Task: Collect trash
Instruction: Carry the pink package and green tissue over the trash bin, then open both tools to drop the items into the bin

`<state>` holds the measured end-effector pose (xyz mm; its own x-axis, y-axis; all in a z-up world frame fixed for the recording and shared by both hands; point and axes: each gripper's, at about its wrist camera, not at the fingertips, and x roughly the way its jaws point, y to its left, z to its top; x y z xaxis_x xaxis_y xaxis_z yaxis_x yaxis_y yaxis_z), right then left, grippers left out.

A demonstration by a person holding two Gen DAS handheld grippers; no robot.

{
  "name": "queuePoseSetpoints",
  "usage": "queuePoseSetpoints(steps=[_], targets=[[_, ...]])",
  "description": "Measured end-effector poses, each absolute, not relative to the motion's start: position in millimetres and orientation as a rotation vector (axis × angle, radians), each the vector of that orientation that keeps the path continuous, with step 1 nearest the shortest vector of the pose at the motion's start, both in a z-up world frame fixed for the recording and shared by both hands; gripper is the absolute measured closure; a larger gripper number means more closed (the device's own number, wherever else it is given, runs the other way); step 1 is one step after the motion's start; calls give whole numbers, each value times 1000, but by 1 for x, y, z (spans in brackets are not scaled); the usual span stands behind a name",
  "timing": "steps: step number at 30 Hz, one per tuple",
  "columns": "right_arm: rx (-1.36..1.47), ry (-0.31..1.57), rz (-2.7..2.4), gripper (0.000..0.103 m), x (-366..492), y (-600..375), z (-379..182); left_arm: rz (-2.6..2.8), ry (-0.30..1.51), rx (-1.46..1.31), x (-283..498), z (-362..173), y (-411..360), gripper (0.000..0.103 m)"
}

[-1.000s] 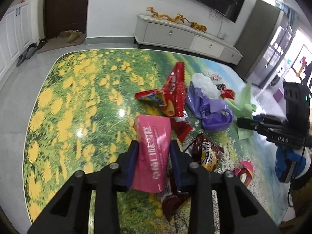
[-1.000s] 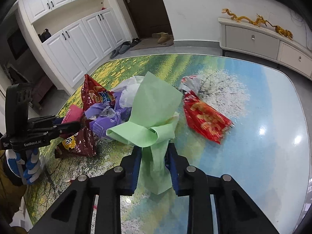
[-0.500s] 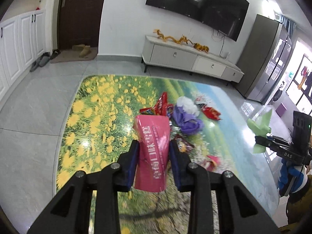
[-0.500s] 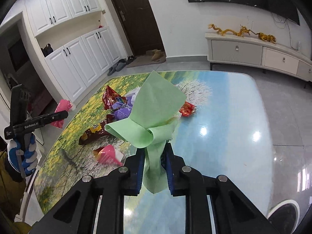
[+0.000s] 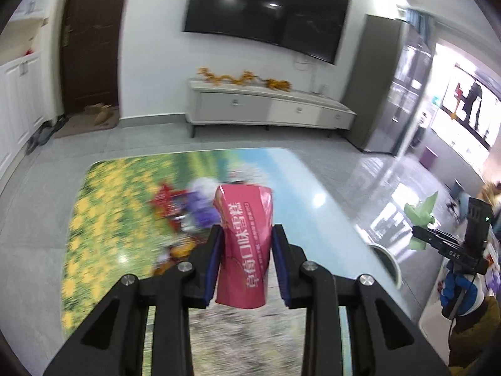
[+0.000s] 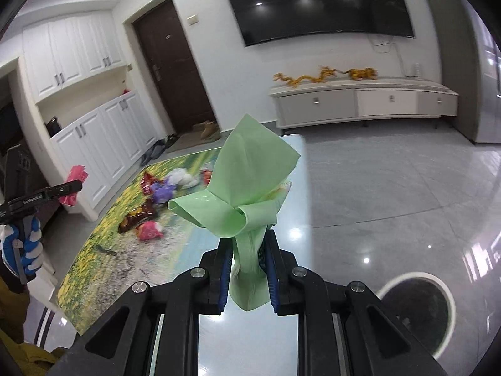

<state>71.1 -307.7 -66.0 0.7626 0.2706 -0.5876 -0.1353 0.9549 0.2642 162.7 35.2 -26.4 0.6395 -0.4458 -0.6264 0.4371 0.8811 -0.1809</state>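
While clamped on pink wrapper (image 5: pixel 242 244) and green wrapper (image 6: pixel 247 200), both best carried level to, presumably, white-rimmed bin (image 6: pixel 416 310) before release.

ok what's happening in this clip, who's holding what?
A person is clearing trash off a table with a handheld gripper in each hand. The left gripper is shut on a pink snack pouch, and the right gripper is shut on a crumpled green wrapper; both are held up off the table. More wrappers lie in a pile on the tabletop. A round white-rimmed bin sits on the floor beside the table, nothing dropped in yet.
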Motion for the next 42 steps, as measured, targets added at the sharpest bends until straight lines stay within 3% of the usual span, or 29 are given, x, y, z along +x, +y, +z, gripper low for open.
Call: queuePoseSetpoints(steps=[7, 15, 24, 27, 29, 30, 34, 42], targets=[[299, 640, 52, 84, 29, -393, -76, -718, 761, 64, 166, -28, -101, 74], [425, 705, -102, 84, 12, -468, -124, -942, 849, 179, 157, -55, -268, 73], [528, 783, -167, 81, 14, -518, -173, -1065, 969, 181, 154, -94, -385, 70], [555, 802, -193, 78, 15, -528, -188, -1083, 1017, 161, 155, -108, -407, 62], [568, 817, -214, 72, 17, -534, -195, -1093, 1049, 143, 157, -116, -420, 48], [574, 824, -228, 65, 16, -538, -199, -1100, 1057, 135, 157, -119, -424, 47], [583, 841, -265, 58, 9, -545, -206, -1110, 1069, 144, 153, -122, -429, 45], [597, 807, -298, 58, -13, -543, -189, -1065, 982, 164, 139, -98, -399, 45]])
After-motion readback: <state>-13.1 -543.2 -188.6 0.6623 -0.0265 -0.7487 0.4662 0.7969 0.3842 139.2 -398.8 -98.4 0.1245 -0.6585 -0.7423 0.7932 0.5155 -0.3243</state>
